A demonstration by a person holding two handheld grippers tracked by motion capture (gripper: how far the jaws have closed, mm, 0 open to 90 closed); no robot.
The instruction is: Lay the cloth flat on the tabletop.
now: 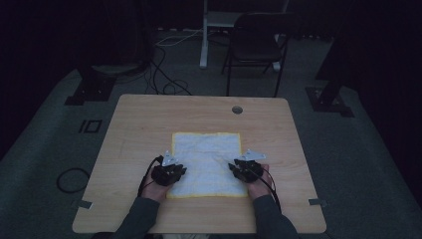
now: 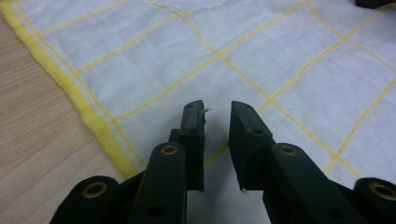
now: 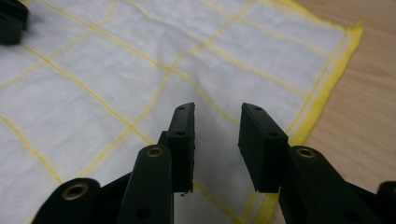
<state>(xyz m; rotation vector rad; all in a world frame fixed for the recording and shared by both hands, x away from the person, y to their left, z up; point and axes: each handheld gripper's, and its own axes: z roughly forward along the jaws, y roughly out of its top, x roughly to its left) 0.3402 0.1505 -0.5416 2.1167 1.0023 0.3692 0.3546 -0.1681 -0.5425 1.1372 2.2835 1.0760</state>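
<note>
A white cloth (image 1: 207, 159) with yellow grid lines and a yellow hem lies flat on the wooden table (image 1: 149, 119). My left gripper (image 1: 171, 173) hovers over the cloth's left edge, near the front. In the left gripper view the cloth (image 2: 261, 60) spreads under the left gripper (image 2: 217, 108), whose jaws stand slightly apart with nothing between them. My right gripper (image 1: 243, 169) is over the cloth's right edge. Seen from the right gripper view, the cloth (image 3: 140, 65) lies beneath the right gripper (image 3: 217, 112), open and empty too.
A round cable hole (image 1: 237, 109) sits near the table's far edge. A dark chair (image 1: 256, 47) and floor cables (image 1: 164, 74) stand beyond the table. Bare wood (image 2: 32, 135) borders the cloth on both sides.
</note>
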